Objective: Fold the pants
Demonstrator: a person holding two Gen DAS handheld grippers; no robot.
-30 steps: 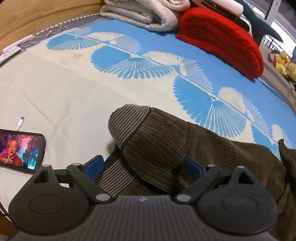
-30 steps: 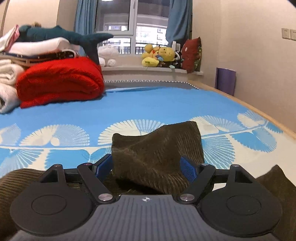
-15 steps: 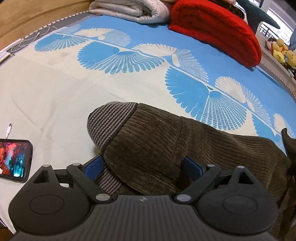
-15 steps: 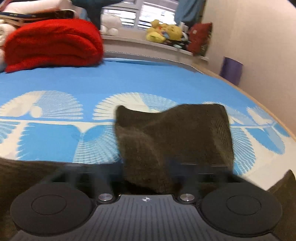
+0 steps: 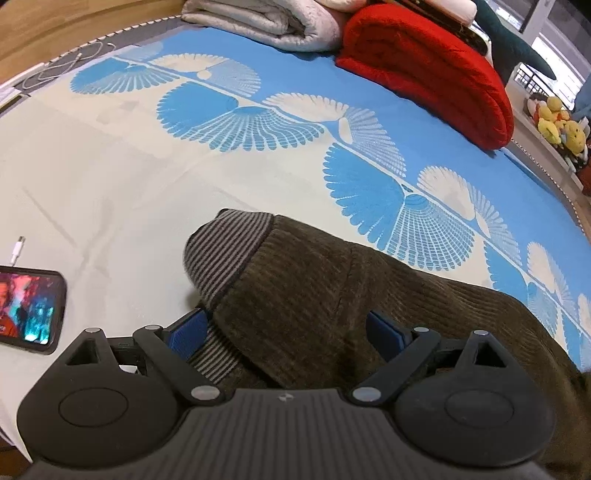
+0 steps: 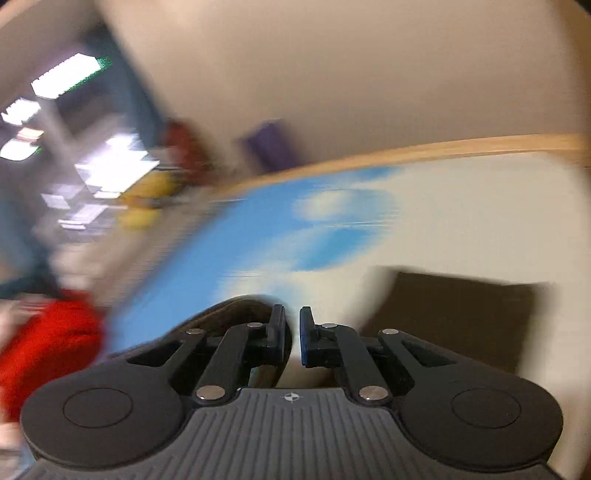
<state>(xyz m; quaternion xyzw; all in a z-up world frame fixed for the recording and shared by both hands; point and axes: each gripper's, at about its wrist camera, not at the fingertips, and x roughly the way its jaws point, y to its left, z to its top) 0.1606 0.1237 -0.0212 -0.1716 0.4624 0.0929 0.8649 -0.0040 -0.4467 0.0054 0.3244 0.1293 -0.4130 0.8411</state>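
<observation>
A: Left wrist view first. The pants [image 5: 306,295], brown corduroy, are lying bunched on the blue-and-cream bedspread [image 5: 110,177], with the striped grey waistband [image 5: 225,251] poking up towards the camera.

B: And the left gripper [image 5: 286,328]?

A: Its jaws are standing wide apart, and the heap of corduroy is sitting between the blue pads [image 5: 186,332]. Whether those pads are actually pressing on the cloth, I cannot tell.

B: Anything else around it?

A: A phone [image 5: 27,308] is glowing at the left edge, with a white cable end [image 5: 17,251] just above it. Far back, a red blanket [image 5: 436,70] is lying folded beside a pale quilt [image 5: 266,22].

B: Now the right wrist view; it's badly smeared.

A: Yes, everything behind is blurring. The right gripper [image 6: 293,341] is sharp, though: its jaws are closing, only a narrow gap is showing, and no cloth is lying in that gap.

B: So where's the fabric on that side?

A: A dark brown patch of pants [image 6: 461,317] is lying on the bedspread to the right of the fingers, and another dark fold is sitting just behind the left finger.
</observation>
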